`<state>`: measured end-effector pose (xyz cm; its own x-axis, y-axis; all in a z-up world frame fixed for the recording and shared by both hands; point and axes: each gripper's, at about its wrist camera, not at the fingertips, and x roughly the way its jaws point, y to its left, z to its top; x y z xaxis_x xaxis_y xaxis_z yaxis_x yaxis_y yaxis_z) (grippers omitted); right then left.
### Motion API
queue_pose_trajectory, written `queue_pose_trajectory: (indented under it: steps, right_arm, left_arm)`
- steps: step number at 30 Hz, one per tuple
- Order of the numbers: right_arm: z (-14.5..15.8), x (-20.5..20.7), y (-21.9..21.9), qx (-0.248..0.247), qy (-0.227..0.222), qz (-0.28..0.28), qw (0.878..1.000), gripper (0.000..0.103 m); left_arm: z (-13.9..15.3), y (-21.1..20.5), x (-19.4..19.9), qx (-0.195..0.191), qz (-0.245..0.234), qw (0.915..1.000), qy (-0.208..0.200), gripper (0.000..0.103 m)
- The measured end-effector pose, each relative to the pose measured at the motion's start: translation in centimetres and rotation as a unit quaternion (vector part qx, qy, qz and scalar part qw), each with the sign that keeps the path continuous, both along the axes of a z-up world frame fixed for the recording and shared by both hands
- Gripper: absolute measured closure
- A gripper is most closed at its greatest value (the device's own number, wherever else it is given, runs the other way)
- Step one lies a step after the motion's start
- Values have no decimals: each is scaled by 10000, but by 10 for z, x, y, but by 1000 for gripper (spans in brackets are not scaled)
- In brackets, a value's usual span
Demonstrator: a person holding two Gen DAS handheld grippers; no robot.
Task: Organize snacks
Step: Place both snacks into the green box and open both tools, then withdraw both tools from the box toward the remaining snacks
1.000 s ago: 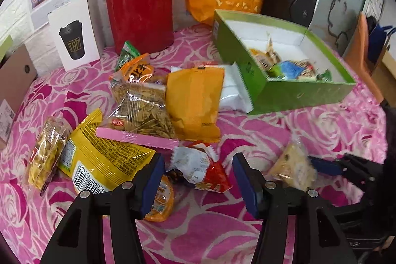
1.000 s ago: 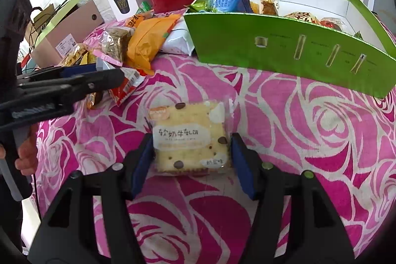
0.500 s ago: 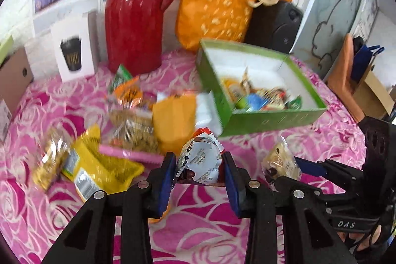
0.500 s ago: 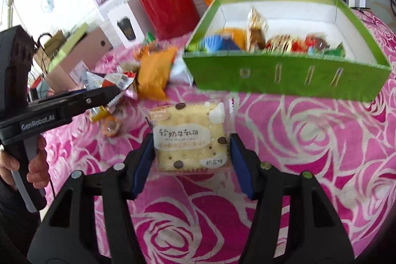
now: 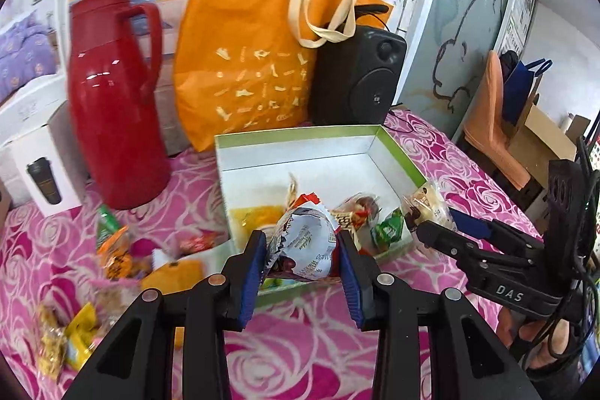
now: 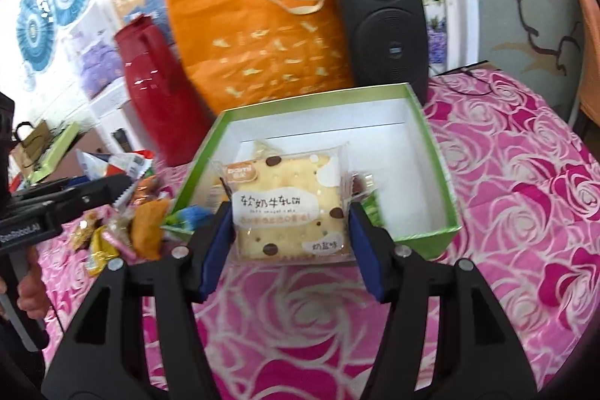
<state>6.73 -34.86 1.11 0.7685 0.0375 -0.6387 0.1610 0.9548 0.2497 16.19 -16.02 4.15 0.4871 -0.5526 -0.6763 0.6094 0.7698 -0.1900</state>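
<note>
Left hand-held gripper (image 5: 303, 259) clamps a crinkled white snack packet (image 5: 303, 246); right hand-held gripper (image 6: 292, 231) pinches a cracker pack (image 6: 290, 208) (both above the green box (image 6: 431, 137)).

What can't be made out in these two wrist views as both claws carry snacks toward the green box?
- Left wrist view: the loose snacks on the tablecloth are motion-blurred; brands unreadable.
- Left wrist view: the silver packet in the left claw hides the green box near wall and part of its contents.
- Right wrist view: the cracker pack in the right claw covers most snacks in the box.
</note>
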Motion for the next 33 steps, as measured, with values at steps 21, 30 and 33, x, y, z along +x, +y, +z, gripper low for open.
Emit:
queue_pose_trajectory:
  steps: [21, 30, 33]
  right_arm:
    - [-38, 35, -33, -363, 48, -246, 9990, 1]
    - [-12, 12, -19, -434, -44, -305, 9986, 1]
    - [0, 2, -7, -452, -157, -314, 9984, 1]
  left_arm:
    - [-36, -53, 32, 461, 458, 9979, -54, 3]
    - [-12, -24, 11, 378, 722, 9964, -253, 3]
    - [2, -7, -2, 369, 879, 9947, -392, 3]
